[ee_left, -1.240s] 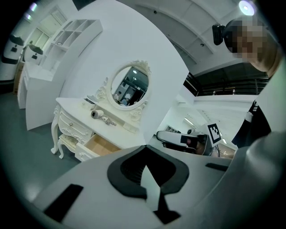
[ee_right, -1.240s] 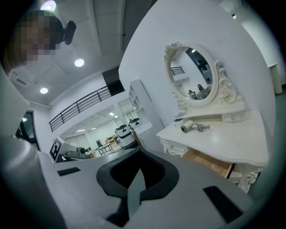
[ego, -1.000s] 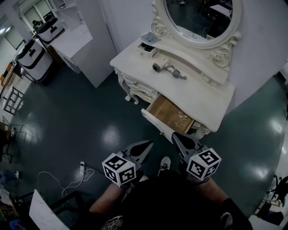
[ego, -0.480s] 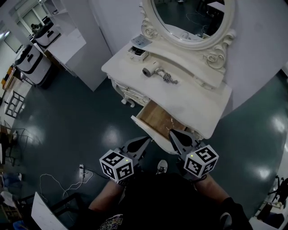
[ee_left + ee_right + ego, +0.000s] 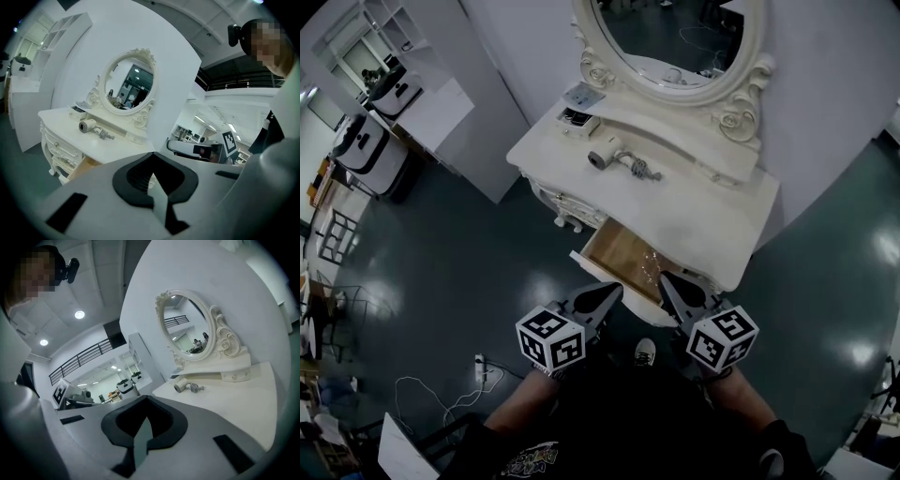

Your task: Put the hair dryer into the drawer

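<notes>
A white hair dryer (image 5: 605,157) lies on its side on the white dressing table (image 5: 712,211), below the oval mirror, its cord bunched to its right. Under the tabletop a wooden-bottomed drawer (image 5: 623,255) stands pulled out. My left gripper (image 5: 614,289) and right gripper (image 5: 667,279) are held side by side just before the drawer's front, both shut and empty. In the left gripper view the hair dryer (image 5: 87,125) lies well beyond the left gripper (image 5: 151,157). The right gripper view shows the hair dryer (image 5: 180,386) far past the right gripper (image 5: 146,399).
A small open box (image 5: 578,118) sits at the table's back left corner. A white counter (image 5: 431,103) stands to the left. A power strip with a white cable (image 5: 480,370) lies on the dark floor. My shoe (image 5: 645,352) shows between the grippers.
The dressing table and its open drawer have come nearer to both grippers as I stepped forward. Both grippers stay shut and empty.
</notes>
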`<act>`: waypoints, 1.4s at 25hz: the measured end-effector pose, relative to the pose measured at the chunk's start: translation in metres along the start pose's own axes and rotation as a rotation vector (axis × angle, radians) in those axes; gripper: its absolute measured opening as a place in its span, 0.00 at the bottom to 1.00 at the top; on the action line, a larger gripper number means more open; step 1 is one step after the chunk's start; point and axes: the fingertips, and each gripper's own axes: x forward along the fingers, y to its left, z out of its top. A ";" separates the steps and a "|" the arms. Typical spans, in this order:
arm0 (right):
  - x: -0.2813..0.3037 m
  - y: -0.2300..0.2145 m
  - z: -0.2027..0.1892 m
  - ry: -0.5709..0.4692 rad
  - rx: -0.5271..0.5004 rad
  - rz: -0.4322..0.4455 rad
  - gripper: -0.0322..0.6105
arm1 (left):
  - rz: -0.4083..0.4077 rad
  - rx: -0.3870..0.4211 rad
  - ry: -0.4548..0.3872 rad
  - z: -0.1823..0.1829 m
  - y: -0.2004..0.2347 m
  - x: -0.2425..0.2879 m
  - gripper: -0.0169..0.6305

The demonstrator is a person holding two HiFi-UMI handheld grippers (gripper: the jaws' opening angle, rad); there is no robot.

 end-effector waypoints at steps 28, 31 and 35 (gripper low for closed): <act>0.148 -0.012 0.003 0.009 -0.001 -0.241 0.10 | -0.215 -0.008 0.123 0.023 0.142 0.012 0.03; 0.161 -0.016 0.004 0.014 -0.007 -0.263 0.10 | -0.224 -0.009 0.126 0.027 0.158 0.012 0.03; 0.178 -0.024 0.004 0.025 -0.013 -0.296 0.10 | -0.242 -0.014 0.135 0.029 0.176 0.011 0.03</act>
